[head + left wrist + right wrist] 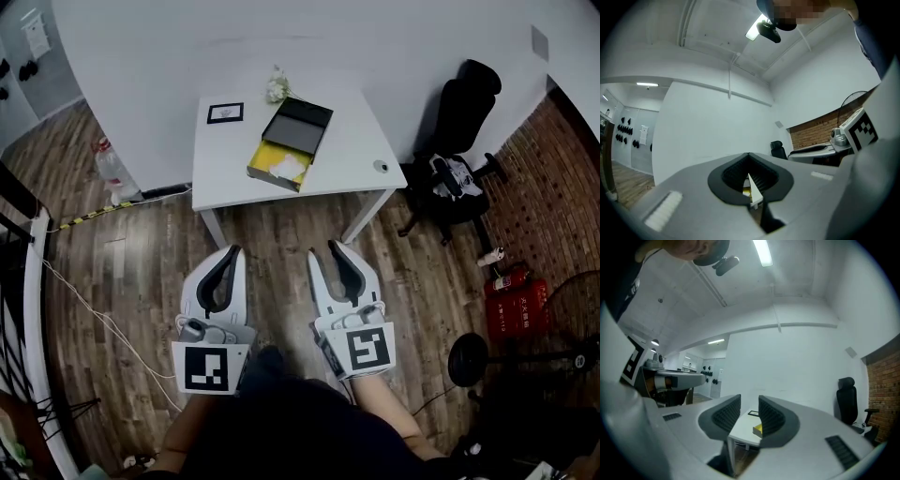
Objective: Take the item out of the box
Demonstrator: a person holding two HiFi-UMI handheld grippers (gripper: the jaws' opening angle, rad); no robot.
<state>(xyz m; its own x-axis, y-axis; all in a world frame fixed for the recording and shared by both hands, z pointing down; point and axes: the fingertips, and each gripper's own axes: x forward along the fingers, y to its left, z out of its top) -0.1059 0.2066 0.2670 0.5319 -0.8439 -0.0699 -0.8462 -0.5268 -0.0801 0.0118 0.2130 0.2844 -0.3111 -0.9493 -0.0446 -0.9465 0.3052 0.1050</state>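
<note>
An open box stands on the white table (347, 150) ahead of me. Its black lid (300, 122) is folded back and its yellow base (272, 171) holds a white item (289, 165). Both grippers hang low over the floor, well short of the table. My left gripper (234, 251) is shut, tips touching, with nothing in it. My right gripper (323, 251) is open and empty. In the right gripper view, the table (743, 432) and the yellow box (757, 430) show through the gap of the right gripper (749, 411). In the left gripper view, the left gripper (749, 157) has its tips meeting.
A framed marker card (225, 113), a white bunch (277, 86) and a small round object (380, 167) also sit on the table. A black office chair (459, 141) stands to its right, red extinguishers (516, 305) by the brick wall, a bottle (111, 171) at left.
</note>
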